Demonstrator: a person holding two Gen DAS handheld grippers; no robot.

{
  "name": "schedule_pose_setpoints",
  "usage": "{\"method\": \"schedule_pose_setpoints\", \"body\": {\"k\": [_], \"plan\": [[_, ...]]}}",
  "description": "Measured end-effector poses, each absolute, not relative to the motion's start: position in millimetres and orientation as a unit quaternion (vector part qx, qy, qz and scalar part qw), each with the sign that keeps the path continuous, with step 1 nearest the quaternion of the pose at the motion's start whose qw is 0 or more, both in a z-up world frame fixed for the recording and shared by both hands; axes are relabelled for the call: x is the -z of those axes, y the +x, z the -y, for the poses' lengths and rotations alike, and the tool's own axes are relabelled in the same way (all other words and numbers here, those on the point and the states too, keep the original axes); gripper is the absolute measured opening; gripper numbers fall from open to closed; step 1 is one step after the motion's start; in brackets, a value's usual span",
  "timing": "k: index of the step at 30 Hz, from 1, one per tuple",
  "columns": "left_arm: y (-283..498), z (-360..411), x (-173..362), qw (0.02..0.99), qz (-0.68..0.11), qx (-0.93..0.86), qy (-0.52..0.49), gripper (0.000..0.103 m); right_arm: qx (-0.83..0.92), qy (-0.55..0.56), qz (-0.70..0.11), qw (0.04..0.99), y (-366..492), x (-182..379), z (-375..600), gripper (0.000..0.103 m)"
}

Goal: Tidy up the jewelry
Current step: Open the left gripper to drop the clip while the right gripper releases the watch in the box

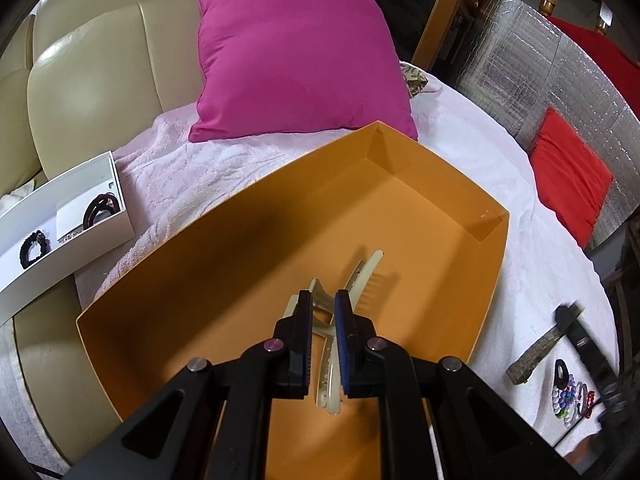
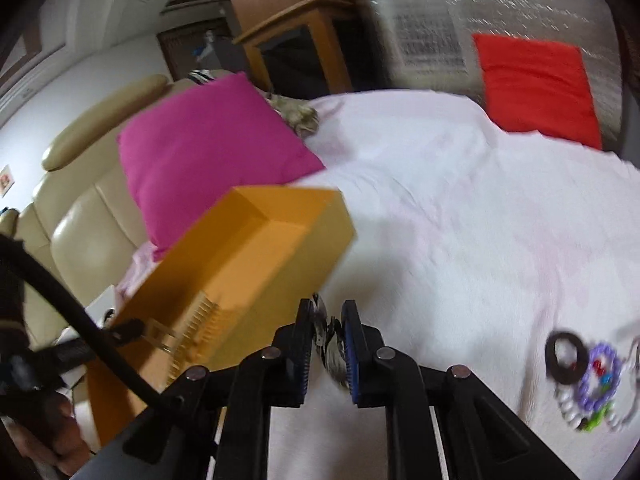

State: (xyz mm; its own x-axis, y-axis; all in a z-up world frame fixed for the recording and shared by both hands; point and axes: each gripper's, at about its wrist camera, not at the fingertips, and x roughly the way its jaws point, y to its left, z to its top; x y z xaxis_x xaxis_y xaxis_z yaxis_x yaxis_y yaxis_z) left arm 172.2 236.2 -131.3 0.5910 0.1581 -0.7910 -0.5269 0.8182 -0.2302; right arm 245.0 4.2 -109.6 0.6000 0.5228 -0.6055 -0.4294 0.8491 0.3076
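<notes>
So the left gripper (image 1: pixel 323 320) hung over the orange box (image 1: pixel 200 264), clamped on a cream hair clip (image 1: pixel 352 280) whose long axis pointed toward the box's far wall, while the right gripper (image 2: pixel 327 334), beside the box, pinched a patterned clip (image 2: pixel 330 340).

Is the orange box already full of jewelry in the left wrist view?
No, the orange box holds only the cream hair clip that the left claw grips; the rest of its floor is bare.

Your left view's bright & sharp w/ a soft shadow in the orange box (image 1: pixel 224 248), right view's motion-blurred, both fisheye-bent, dark corners.
</notes>
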Motion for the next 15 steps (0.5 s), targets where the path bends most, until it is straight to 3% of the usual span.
{"method": "schedule_pose_setpoints", "body": {"k": [9, 15], "plan": [[171, -237, 130, 0.863, -0.404, -0.203, -0.227, 0.011, -0.321, 0.095, -0.32, 0.886, 251, 54, -45, 0.016], [171, -242, 133, 0.859, -0.406, -0.208, -0.23, 0.011, -0.33, 0.083, -0.347, 0.874, 282, 70, -91, 0.016]]}}
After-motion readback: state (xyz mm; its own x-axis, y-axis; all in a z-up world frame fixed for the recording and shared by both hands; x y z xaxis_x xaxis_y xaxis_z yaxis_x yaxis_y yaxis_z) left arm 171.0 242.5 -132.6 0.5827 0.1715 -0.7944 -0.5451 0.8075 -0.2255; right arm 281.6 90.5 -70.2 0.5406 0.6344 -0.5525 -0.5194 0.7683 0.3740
